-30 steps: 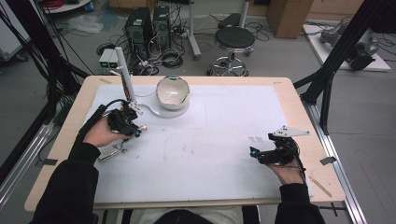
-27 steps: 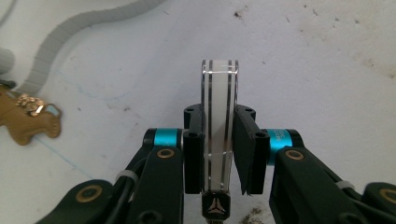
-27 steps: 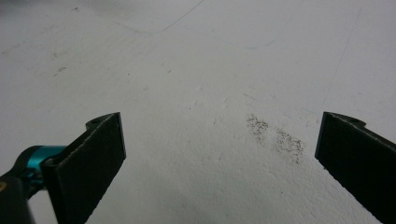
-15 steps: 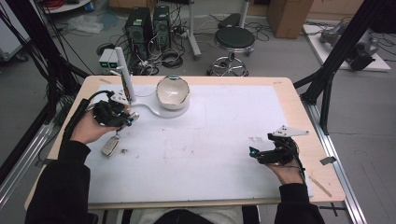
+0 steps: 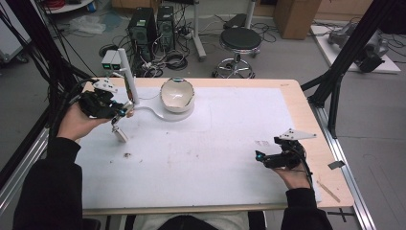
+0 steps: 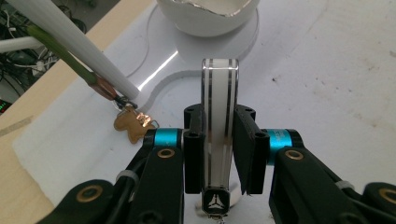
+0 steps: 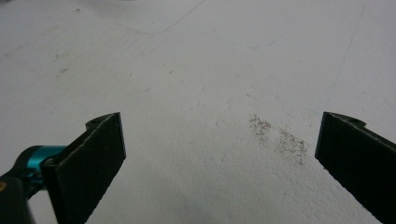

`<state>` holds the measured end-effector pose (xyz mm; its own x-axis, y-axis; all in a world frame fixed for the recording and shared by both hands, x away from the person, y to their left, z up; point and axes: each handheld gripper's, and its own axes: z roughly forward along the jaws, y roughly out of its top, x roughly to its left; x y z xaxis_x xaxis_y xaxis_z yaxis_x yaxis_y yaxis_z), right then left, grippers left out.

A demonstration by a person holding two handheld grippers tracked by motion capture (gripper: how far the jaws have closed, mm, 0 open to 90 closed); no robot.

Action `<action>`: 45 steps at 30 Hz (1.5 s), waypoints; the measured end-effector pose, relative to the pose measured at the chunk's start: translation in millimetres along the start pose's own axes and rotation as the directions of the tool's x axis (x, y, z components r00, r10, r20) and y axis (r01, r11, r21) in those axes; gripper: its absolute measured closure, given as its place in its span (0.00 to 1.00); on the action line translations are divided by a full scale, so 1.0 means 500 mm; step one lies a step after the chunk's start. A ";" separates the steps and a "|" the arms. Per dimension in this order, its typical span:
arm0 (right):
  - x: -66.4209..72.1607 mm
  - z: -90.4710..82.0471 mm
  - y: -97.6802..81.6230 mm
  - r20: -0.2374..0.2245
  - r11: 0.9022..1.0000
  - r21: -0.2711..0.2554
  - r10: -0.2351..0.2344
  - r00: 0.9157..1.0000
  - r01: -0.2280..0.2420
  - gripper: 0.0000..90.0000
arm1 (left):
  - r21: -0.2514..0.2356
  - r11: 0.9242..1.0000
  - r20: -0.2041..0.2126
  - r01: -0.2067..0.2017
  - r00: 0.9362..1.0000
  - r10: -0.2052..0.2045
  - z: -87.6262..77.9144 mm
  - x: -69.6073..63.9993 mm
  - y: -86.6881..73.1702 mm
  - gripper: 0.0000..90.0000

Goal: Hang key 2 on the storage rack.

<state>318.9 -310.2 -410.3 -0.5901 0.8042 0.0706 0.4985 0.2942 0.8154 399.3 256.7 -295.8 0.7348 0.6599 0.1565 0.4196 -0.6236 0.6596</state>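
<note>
My left gripper [image 5: 120, 111] is at the far left of the table, beside the foot of a slanted white post [image 5: 126, 79]. It is shut on a flat translucent white strip [image 6: 219, 93] with dark stripes. The strip's lower end [image 5: 119, 134] hangs toward the mat. A gold bear-shaped charm [image 6: 133, 126] dangles from a ring at the post's tip, just left of my jaws. A white bowl [image 5: 177, 93] sits on the white base plate [image 5: 155, 111] ahead. My right gripper [image 5: 261, 157] rests open at the right, nothing between its jaws [image 7: 223, 121].
A white mat [image 5: 201, 153] covers the wooden table [image 5: 306, 115]. Two small boxes with green lights [image 5: 111, 59] top the post. A brownish smudge [image 7: 278, 135] marks the mat before the right gripper. Black frame poles [image 5: 344, 57] stand at the right corner.
My left gripper has moved away from the person toward the post, carrying the strip's hanging end along with it. The right gripper has stayed put.
</note>
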 end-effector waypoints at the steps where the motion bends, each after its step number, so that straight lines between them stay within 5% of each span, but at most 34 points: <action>1: 0.000 0.000 0.000 0.000 1.000 0.000 -0.001 1.000 0.001 0.01 | -0.008 1.000 0.002 0.004 1.000 -0.004 -0.005 0.004 0.003 0.83; 19: 0.001 0.002 0.001 -0.005 1.000 -0.001 -0.009 1.000 0.009 0.01 | -0.041 0.999 0.009 0.025 1.000 -0.025 -0.058 0.058 0.059 0.83; 34: 0.000 0.002 0.000 -0.006 1.000 0.004 -0.007 1.000 0.007 0.01 | -0.080 0.996 -0.041 0.046 0.998 -0.049 -0.100 0.113 0.112 0.83; 45: 0.001 0.003 0.000 -0.011 1.000 0.006 -0.007 1.000 0.007 0.01 | -0.090 0.995 -0.025 0.043 0.999 -0.046 -0.087 0.140 0.143 0.83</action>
<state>319.7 -309.2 -411.1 -0.6008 0.7963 0.0710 0.4977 0.3030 0.8127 457.5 276.4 -205.7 0.7014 0.6979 0.1446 0.4013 -0.5544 0.7291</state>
